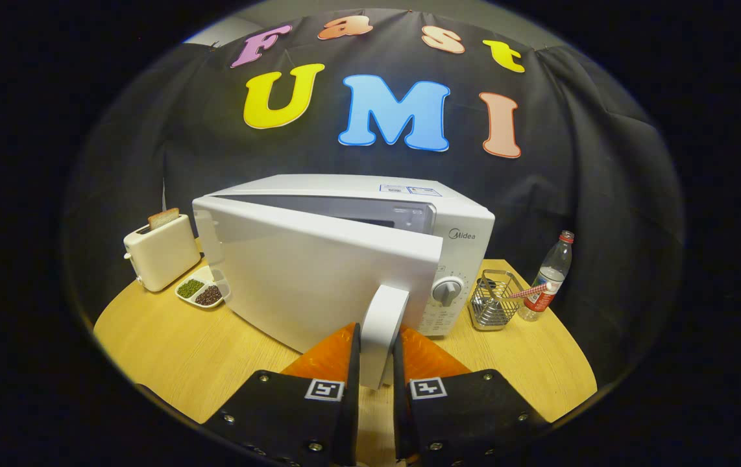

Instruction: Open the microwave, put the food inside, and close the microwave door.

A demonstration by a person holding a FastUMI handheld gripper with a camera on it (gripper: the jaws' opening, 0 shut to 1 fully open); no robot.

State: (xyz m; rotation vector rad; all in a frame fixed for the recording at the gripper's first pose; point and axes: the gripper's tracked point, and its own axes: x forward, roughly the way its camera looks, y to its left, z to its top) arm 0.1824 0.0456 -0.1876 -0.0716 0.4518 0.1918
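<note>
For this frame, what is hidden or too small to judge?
- Microwave cavity: the partly open door screens it in the gripper view; whether food is inside is unknown.
- Gripper fingertip contact on the door handle: the handle sits between the fingers, but the pads are hidden.
- Control panel markings under the dial: too small.

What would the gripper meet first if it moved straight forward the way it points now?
The gripper is shut on the door handle, so it would first push the half-open microwave door behind the handle, probably towards the microwave body.
</note>
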